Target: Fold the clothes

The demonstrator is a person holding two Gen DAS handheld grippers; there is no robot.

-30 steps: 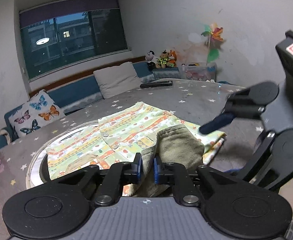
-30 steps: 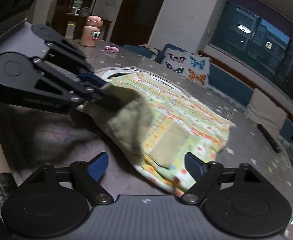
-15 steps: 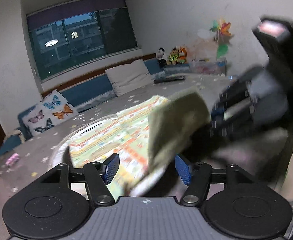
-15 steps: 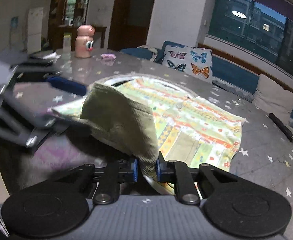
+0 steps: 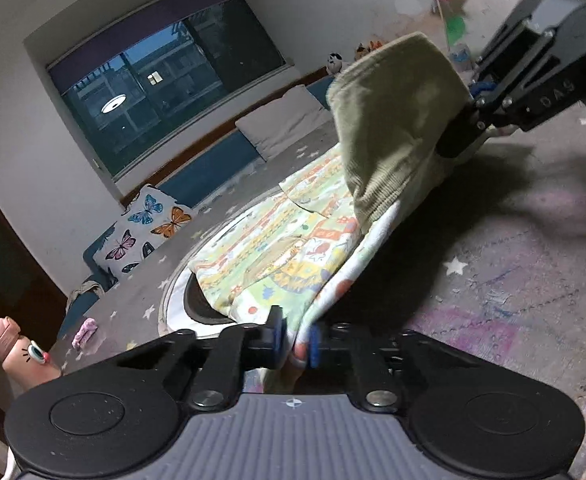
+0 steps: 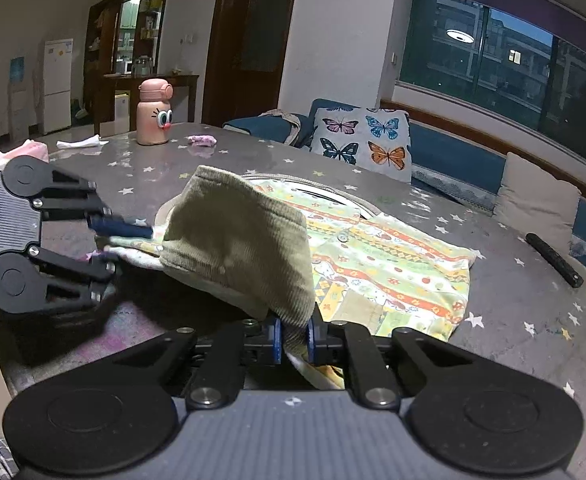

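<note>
Shirt lies spread on the table, its near edge lifted between both claws. Behind it to the left stands the bottle; the butterfly cushion sits beyond the table's far edge, the remote to the right.

Before you, a pink cartoon-faced bottle stands on the star-patterned table; a butterfly cushion leans against the blue bench beyond, under the dark window.

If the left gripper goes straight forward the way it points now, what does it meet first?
Probably the patterned garment itself: the left gripper is shut on its near edge, and the cloth spreads out over the table straight ahead. Depth is unclear, but nothing else seems nearer.
</note>
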